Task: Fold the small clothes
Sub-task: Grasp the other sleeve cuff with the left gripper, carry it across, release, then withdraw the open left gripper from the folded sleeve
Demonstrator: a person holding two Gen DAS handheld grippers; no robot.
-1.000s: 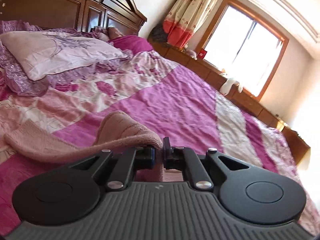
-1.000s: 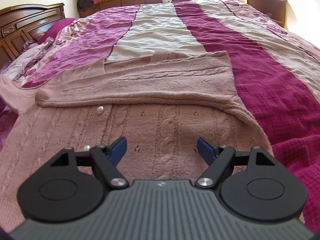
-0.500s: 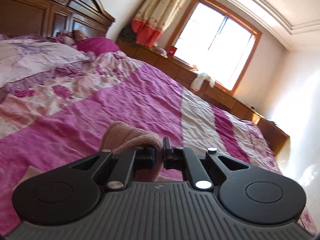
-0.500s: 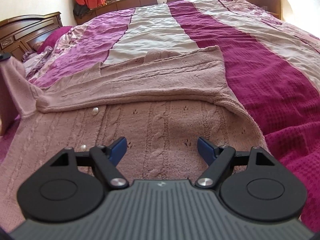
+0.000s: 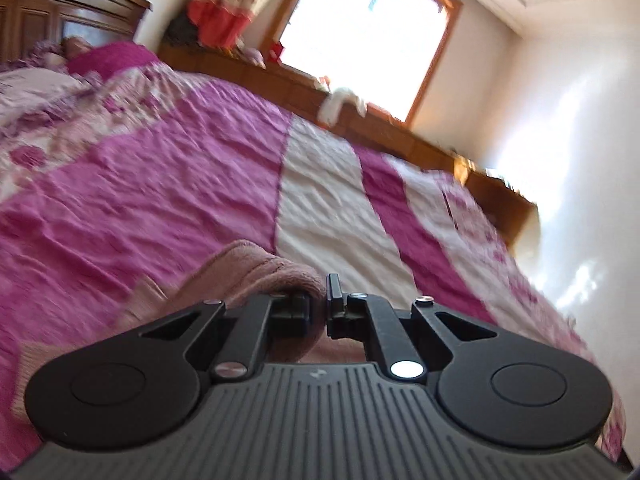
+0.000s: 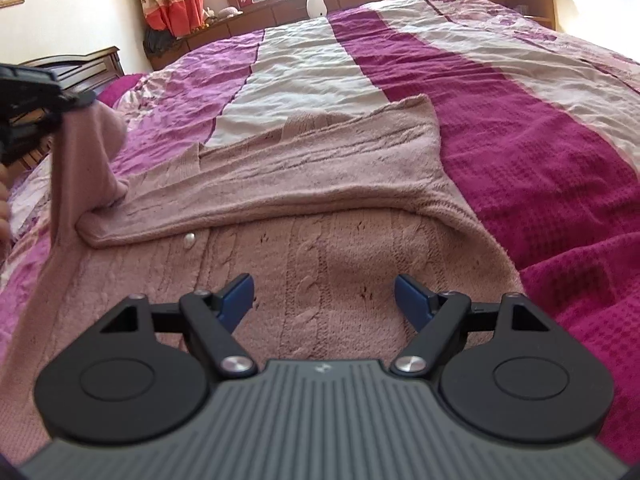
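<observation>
Evidently left tongs (image 5: 319, 307) pinch the blurred sweater sleeve (image 5: 256, 268) aloft; right tongs (image 6: 324, 294) gape wide.

Strong daylight pours through the window (image 5: 362, 36) at twelve o'clock in the left wrist view, blown out to plain white, and glare washes the wall (image 5: 580, 168) at three o'clock. That view is smeared by motion blur across the bedspread (image 5: 152, 184). The right wrist view is sharper and evenly bright, though the sweater (image 6: 320, 184) blurs toward nine o'clock. Both views bend straight lines at the rims.
</observation>
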